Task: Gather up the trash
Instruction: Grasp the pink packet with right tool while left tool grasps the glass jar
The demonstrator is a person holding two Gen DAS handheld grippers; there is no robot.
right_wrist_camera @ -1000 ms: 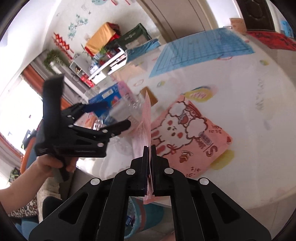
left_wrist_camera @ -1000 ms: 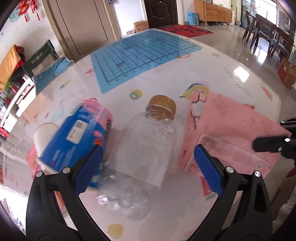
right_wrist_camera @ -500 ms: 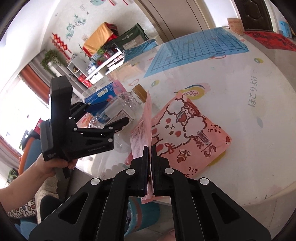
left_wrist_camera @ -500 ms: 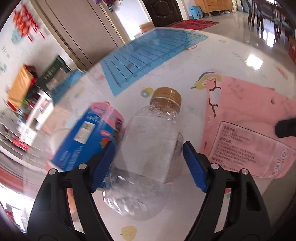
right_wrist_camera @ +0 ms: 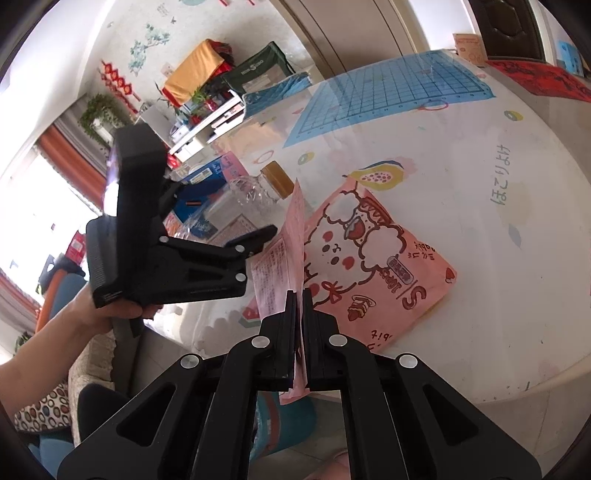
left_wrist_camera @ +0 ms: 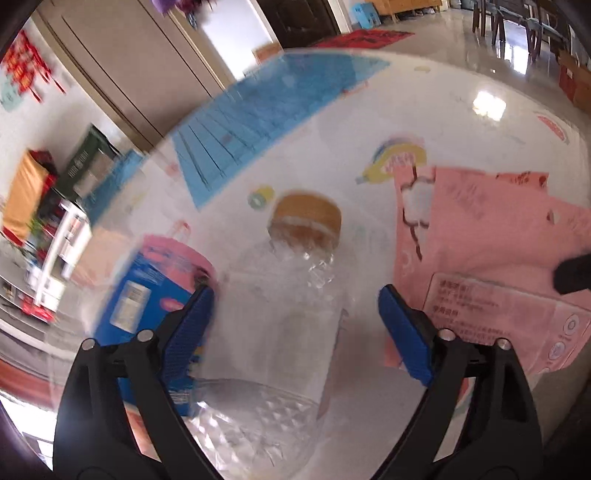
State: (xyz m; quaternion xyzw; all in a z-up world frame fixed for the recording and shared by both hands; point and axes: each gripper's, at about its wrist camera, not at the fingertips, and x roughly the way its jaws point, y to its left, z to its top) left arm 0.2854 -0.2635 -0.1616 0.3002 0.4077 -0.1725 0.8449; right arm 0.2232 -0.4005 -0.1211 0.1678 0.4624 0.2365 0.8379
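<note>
Straddling clear bottle (left_wrist_camera: 280, 332), left gripper (left_wrist_camera: 295, 317) jaws just widened, not pressing; centre on body, squeeze gently. Right gripper (right_wrist_camera: 298, 314) clamped on pink wrapper (right_wrist_camera: 291, 236).

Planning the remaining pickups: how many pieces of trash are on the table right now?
3: a clear bottle between the open left gripper fingers, a blue box beside it, a pink bag pinched by the right gripper. More may be hidden.

floor (left_wrist_camera: 461, 55): glossy tile | door (left_wrist_camera: 295, 22): dark | shelf (right_wrist_camera: 207, 118): white, cluttered | curtain (right_wrist_camera: 70, 166): orange
</note>
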